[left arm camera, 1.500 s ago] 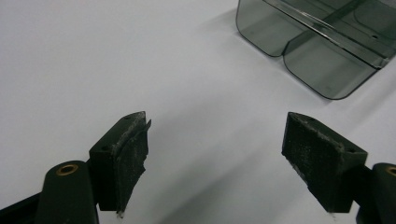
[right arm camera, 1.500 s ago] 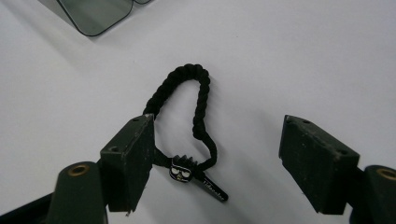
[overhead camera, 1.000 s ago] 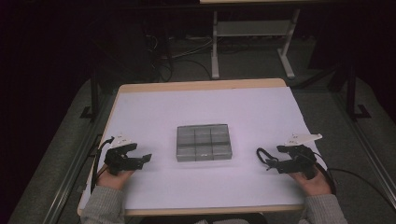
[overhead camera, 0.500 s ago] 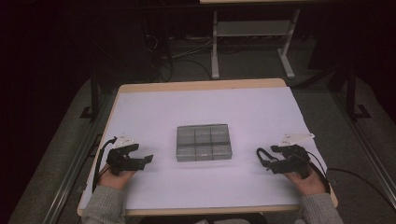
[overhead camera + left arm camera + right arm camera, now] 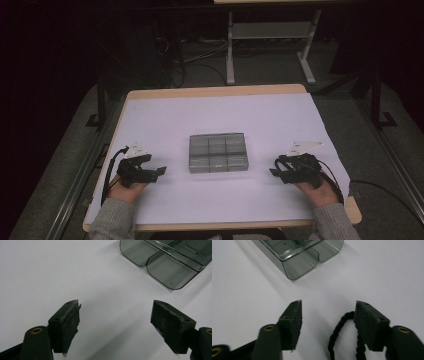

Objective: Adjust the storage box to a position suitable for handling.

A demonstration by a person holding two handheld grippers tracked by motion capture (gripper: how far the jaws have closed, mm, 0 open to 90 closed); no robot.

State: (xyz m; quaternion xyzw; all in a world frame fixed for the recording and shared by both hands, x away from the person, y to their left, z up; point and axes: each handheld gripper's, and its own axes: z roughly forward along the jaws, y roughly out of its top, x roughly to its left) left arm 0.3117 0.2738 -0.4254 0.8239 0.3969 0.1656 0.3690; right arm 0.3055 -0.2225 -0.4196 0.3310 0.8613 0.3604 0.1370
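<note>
A smoky grey clear box [image 5: 218, 152] with several compartments sits mid-table; its corner also shows in the left gripper view [image 5: 165, 262] and the right gripper view [image 5: 299, 252]. My left gripper [image 5: 157, 167] rests left of the box, and its jaws [image 5: 116, 315] stand wide open over bare white surface. My right gripper [image 5: 275, 167] is right of the box. Its jaws [image 5: 328, 312] have just been closing. A black twisted cord loop [image 5: 337, 332] lies on the table between them, close to the right-hand jaw, and the pads do not pinch it.
The white-covered table [image 5: 250, 110] has a wooden edge. Beyond its far side are a metal stand [image 5: 270, 35], cables on a dark floor, and rails along both sides. A person's hands and grey sleeves enter from the near edge.
The right gripper has slid left toward the box and its jaws have narrowed. The left gripper has stayed where it was.
</note>
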